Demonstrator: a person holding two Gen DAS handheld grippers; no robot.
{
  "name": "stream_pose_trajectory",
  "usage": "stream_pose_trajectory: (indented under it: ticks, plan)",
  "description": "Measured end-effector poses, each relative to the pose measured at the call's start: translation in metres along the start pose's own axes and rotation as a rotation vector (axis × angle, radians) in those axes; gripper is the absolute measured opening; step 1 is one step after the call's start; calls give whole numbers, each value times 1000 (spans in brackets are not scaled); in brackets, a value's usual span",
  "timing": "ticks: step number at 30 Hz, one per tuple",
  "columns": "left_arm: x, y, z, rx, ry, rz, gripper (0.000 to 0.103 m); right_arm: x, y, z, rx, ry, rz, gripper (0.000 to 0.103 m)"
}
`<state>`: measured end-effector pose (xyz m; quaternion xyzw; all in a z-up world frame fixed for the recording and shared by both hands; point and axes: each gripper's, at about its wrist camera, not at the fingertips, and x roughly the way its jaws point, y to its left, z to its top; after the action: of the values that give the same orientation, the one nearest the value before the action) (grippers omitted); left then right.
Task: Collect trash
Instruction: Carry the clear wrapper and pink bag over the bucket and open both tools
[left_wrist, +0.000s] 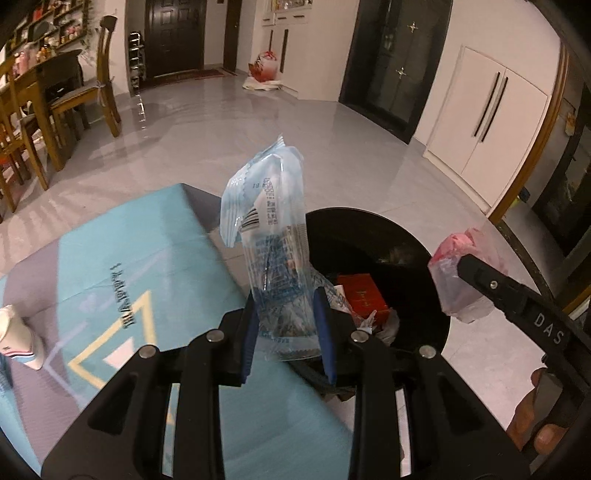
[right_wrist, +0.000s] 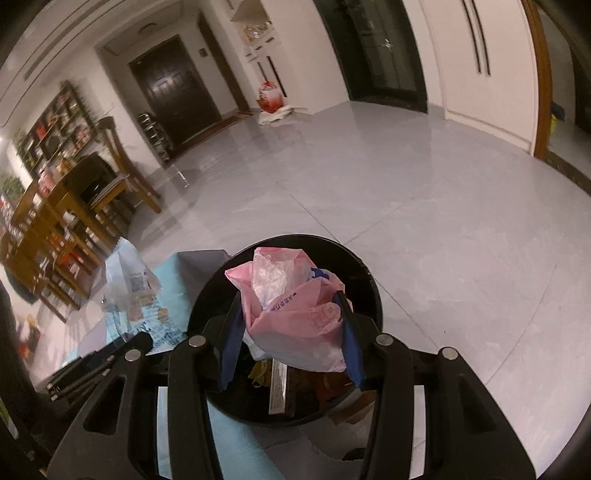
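My left gripper (left_wrist: 288, 325) is shut on a clear blue plastic wrapper (left_wrist: 269, 236) that stands upright, held at the left rim of a black trash bin (left_wrist: 417, 254). My right gripper (right_wrist: 291, 332) is shut on a crumpled pink plastic bag (right_wrist: 291, 306), held right over the open bin (right_wrist: 369, 284). The bin holds a red box (left_wrist: 364, 295) and other scraps. The pink bag (left_wrist: 458, 280) and right gripper show at the right of the left wrist view. The blue wrapper (right_wrist: 129, 284) shows at the left of the right wrist view.
A blue and grey floor mat (left_wrist: 129, 258) lies left of the bin on grey tile floor (right_wrist: 424, 206). A wooden table and chairs (left_wrist: 37, 103) stand at the far left. A red and white bag (left_wrist: 264, 68) sits by the far wall. A white shoe (left_wrist: 18, 339) rests on the mat.
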<state>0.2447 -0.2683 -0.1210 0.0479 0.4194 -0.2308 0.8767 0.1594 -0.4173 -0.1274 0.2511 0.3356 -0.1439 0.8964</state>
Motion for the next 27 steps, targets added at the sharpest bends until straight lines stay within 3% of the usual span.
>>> stream_pose_trajectory:
  ticks: [10, 15, 22, 27]
  plan:
    - [42, -30, 1, 86, 63, -20, 32, 24, -4, 11, 50, 68, -30, 48]
    - [61, -28, 2, 78, 110, -35, 34, 34, -7, 11, 78, 115, -23, 50]
    - [71, -24, 2, 65, 119, -44, 64, 40, -12, 17, 102, 143, -27, 61]
    - [67, -21, 2, 51, 100, -55, 72, 41, -12, 18, 110, 151, -28, 66]
